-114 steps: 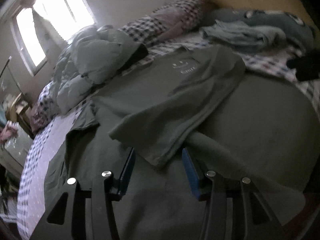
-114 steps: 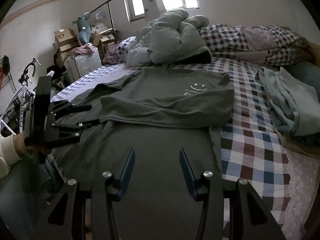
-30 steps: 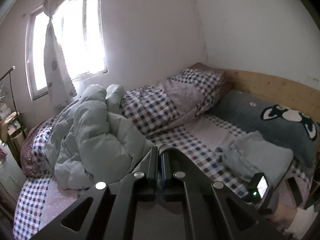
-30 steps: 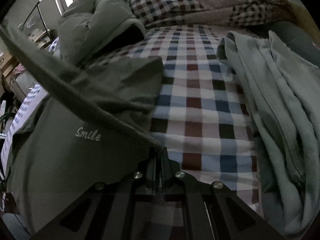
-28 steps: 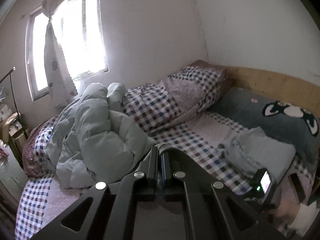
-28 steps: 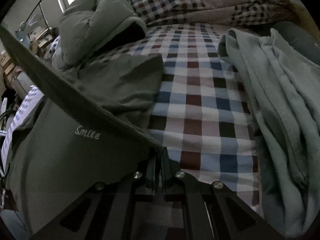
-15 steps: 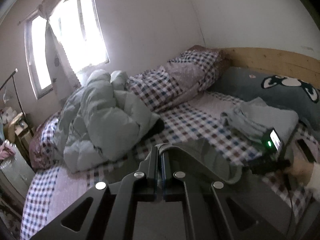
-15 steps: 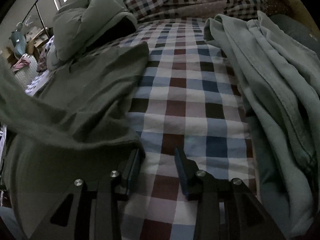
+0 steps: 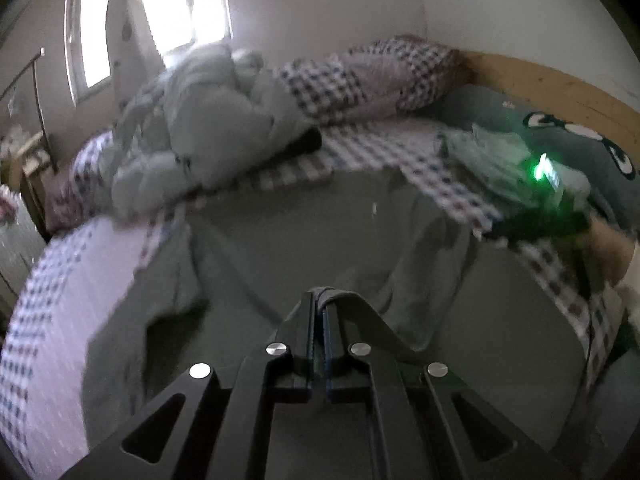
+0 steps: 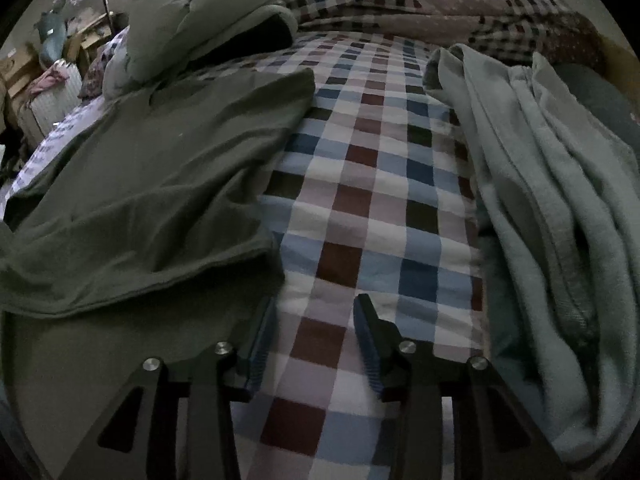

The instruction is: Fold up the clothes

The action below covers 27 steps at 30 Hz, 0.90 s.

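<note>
A grey-green shirt [image 9: 360, 248] lies spread over the bed, folded over on itself. My left gripper [image 9: 318, 300] is shut on a bunched edge of it, low over the cloth. In the right wrist view the same shirt [image 10: 160, 184] lies flat to the left of my right gripper [image 10: 316, 308]. Its jaws are opening with nothing between them, only the checked sheet [image 10: 360, 200] underneath; the left fingertip [image 10: 264, 320] sits by the shirt's hem. The right gripper's body, with a green light [image 9: 540, 170], shows at the right of the left wrist view, held by a hand [image 9: 608, 240].
A pile of pale green folded clothes [image 10: 552, 200] lies right of the right gripper. A puffy pale jacket [image 9: 200, 132] and checked pillows [image 9: 360, 76] fill the bed's far end. A wooden headboard [image 9: 560, 84] and dark cushion [image 9: 600, 148] run along the right. Boxes [image 10: 24, 72] stand beyond the bed.
My right gripper opened and let go of the shirt, whose edge dropped flat onto the bed. My left gripper came down toward the bed, still shut on the shirt.
</note>
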Available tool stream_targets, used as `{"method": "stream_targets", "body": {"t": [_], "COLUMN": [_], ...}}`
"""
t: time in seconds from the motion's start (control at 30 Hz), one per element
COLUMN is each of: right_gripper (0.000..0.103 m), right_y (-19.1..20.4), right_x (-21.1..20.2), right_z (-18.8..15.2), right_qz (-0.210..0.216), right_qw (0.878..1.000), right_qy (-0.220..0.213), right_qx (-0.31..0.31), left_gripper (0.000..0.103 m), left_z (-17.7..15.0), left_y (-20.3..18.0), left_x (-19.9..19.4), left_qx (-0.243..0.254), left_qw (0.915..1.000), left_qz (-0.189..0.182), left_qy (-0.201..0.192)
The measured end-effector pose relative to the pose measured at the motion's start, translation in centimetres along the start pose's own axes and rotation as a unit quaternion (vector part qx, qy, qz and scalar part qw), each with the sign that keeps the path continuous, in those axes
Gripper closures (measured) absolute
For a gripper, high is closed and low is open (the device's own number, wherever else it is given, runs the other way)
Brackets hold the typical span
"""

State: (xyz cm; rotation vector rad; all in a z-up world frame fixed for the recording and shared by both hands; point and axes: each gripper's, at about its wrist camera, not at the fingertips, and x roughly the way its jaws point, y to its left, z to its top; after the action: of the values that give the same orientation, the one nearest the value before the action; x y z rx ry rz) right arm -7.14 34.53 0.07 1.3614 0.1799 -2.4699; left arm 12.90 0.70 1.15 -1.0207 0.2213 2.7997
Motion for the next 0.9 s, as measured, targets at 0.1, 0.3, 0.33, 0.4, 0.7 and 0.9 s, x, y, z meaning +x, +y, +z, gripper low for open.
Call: {"method": "stream_targets", "body": {"t": [0.1, 0.3, 0.33, 0.4, 0.7, 0.9], "right_gripper": [0.059, 0.049, 0.047, 0.045, 0.044, 0.044], "right_y": [-0.5, -1.6, -1.5, -1.5, -0.3, -1.0], "right_x": [-1.3, -4.9, -5.2, -5.5, -0.6, 5.2], "right_z": [0.2, 2.1, 2.7, 4.0, 13.1, 18.8], "right_qz": [0.02, 0.057, 0.061, 0.068, 0.049, 0.022], "right_qw": [1.0, 0.995, 0.994, 0.991, 0.994, 0.995], "right_qy": [-0.01, -0.066, -0.074, -0.087, -0.061, -0.012], "right_qx": [0.009, 0.054, 0.061, 0.075, 0.081, 0.1], "left_gripper": [0.093, 0.042, 0.042, 0.042, 0.04, 0.039], "left_z": [-1.7, -3.0, -3.1, -3.0, -4.9, -4.9], "left_y": [0.9, 5.3, 6.2, 7.8, 11.9, 13.6], "left_x": [-0.3, -2.4, -2.7, -3.5, -8.1, -5.6], "left_qx": [-0.025, -0.111, -0.124, -0.153, -0.229, -0.255], "left_qw": [0.9997, 0.9934, 0.9917, 0.9869, 0.9603, 0.9565], "left_qz": [0.003, 0.013, 0.015, 0.016, 0.015, -0.002], "left_qy": [0.006, -0.025, -0.032, -0.049, -0.159, -0.142]}}
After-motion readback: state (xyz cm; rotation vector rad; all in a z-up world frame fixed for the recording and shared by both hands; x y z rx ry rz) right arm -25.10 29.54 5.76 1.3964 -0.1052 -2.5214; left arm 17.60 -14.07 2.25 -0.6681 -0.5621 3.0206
